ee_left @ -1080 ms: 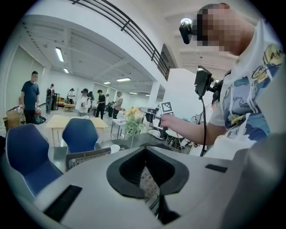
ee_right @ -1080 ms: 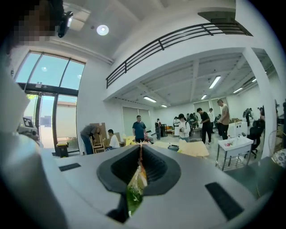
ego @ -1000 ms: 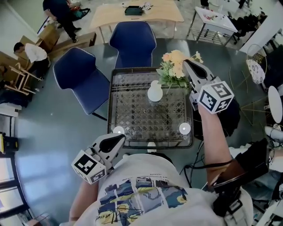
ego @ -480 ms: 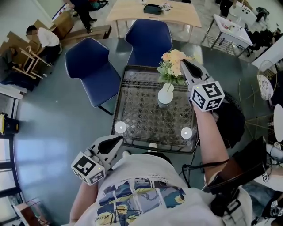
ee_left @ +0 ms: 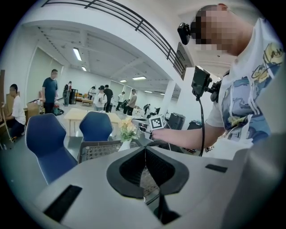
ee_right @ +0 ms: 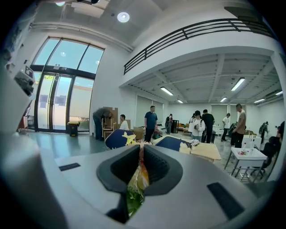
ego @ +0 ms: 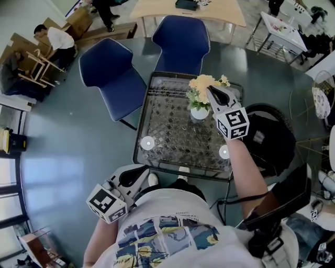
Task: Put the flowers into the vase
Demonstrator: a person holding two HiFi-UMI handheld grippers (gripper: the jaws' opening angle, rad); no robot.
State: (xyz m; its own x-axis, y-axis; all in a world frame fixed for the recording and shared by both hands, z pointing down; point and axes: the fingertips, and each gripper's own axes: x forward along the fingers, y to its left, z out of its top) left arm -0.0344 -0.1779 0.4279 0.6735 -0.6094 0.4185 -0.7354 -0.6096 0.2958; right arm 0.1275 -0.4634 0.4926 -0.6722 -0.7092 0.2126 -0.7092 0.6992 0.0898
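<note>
On the patterned glass table (ego: 167, 131) stands a small white vase (ego: 199, 112), also seen far off in the left gripper view (ee_left: 124, 144). A bunch of pale orange flowers (ego: 200, 87) with green leaves sits directly over it, its stems running down to the vase's mouth. My right gripper (ego: 210, 92) is shut on the bunch; leaves and petals (ee_right: 135, 182) show pinched between its jaws (ee_right: 140, 154). My left gripper (ego: 141, 170) hangs low near my body, off the table's front edge, its jaws closed together (ee_left: 145, 150) with nothing between them.
Two blue chairs (ego: 112, 76) (ego: 179, 39) stand behind and left of the table. White round discs (ego: 147, 142) (ego: 224, 152) mark its front corners. A black seat (ego: 267, 138) is close on the right. A wooden table (ego: 188, 9) and several people are farther back.
My right gripper has come down and left with the flowers, from beside the vase to directly above it. The left gripper has hardly shifted.
</note>
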